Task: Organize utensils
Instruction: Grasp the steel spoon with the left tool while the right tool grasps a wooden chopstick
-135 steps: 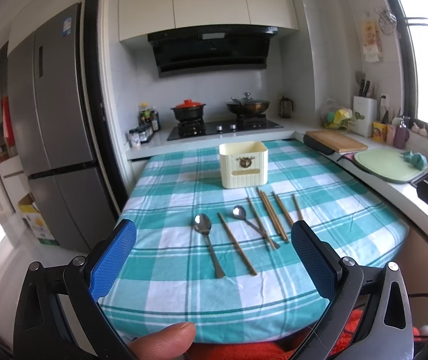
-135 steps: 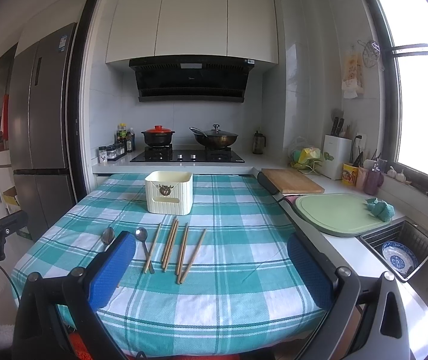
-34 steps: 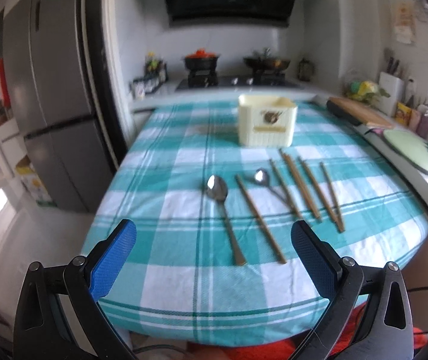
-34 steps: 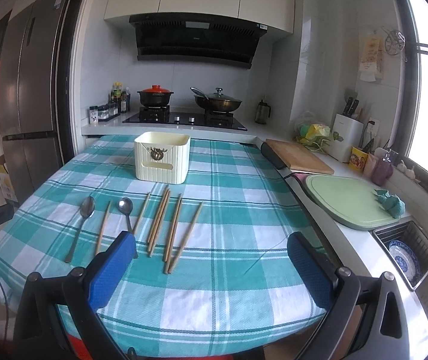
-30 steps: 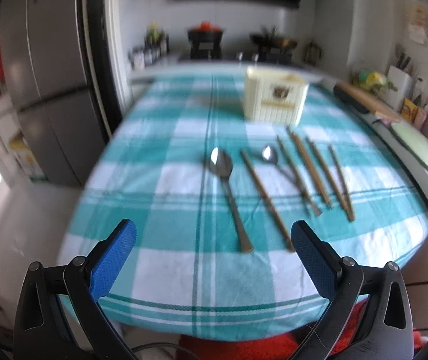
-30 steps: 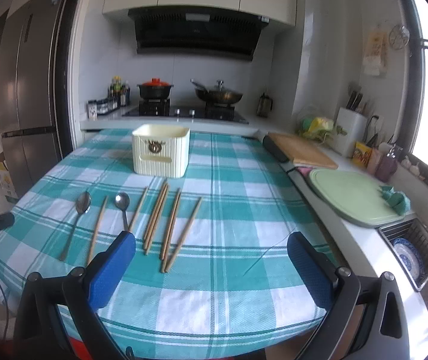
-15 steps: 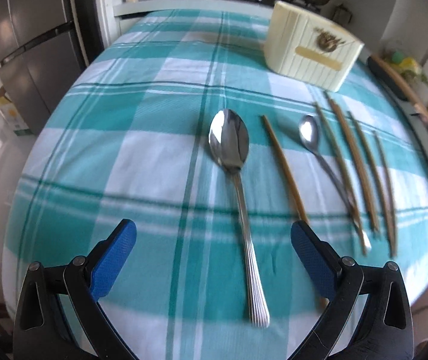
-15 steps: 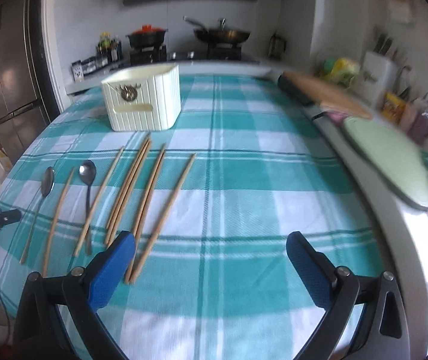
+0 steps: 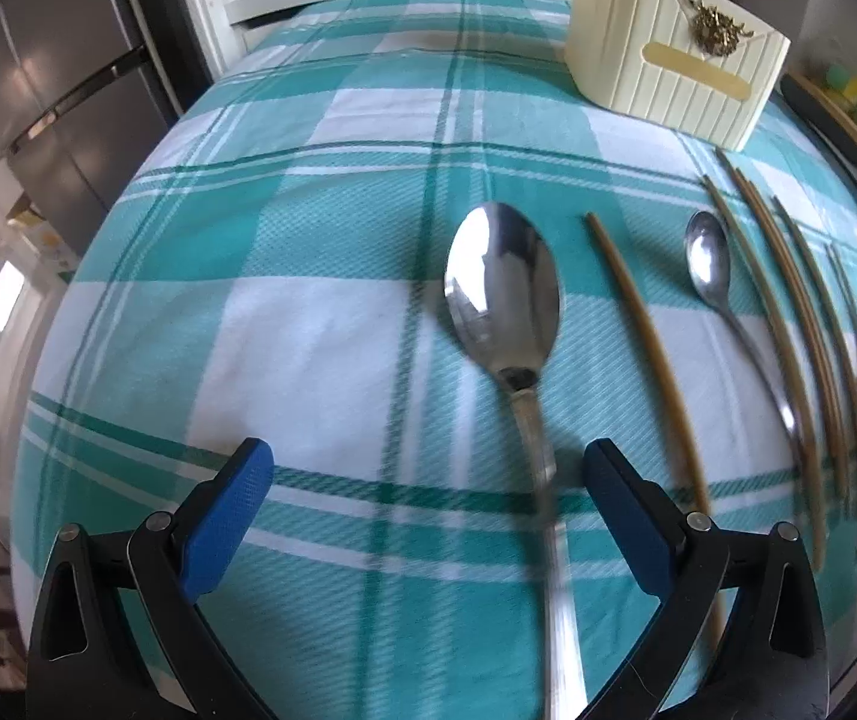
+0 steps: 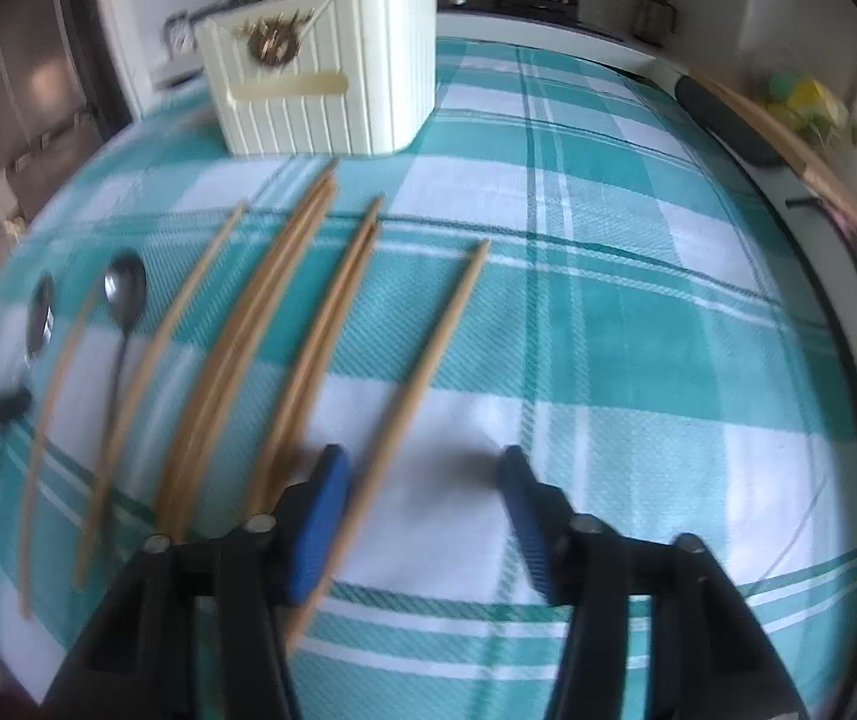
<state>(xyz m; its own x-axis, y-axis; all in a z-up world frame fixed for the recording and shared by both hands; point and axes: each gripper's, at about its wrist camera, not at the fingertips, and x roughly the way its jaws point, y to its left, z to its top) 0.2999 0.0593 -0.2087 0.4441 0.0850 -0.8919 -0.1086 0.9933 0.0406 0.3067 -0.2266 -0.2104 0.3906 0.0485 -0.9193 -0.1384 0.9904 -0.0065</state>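
Table under a teal-and-white checked cloth [image 9: 320, 324]. A cream ribbed box [image 9: 668, 66] stands at the far side, past the tips of the utensils. Behind it, a counter with jars and a stove with pots; a grey fridge [image 9: 62, 90] off the table's left edge, a wooden board [image 10: 788, 138] on the counter to the right.

Utensils lie flat in a row, all roughly parallel, long axes running from the near edge toward the box. From the left: large spoon [image 9: 503, 300], bowl end away from the camera, handle toward the near edge; one lone chopstick [image 9: 644, 348]; small spoon [image 9: 710, 270], bowl also at the far end; then a crowded bundle of chopsticks [image 10: 260, 324], some touching or overlapping; last, a single chopstick [image 10: 428, 372] apart on the right.

Left gripper [image 9: 428, 516] hangs low over the cloth, jaws spread wide, nothing held. The large spoon's handle runs between them, close to the right-hand finger; contact cannot be told through the blur.

Right gripper [image 10: 422, 498] has jaws partly open and they have just been closing. The single right-hand chopstick passes between them, tight beside the left-hand finger [image 10: 317, 516]; the other finger stands clear of it. The bundle lies just outside that left-hand finger.

Bare cloth to the right of the single chopstick and left of the large spoon. The cloth's near edge falls just below both grippers.
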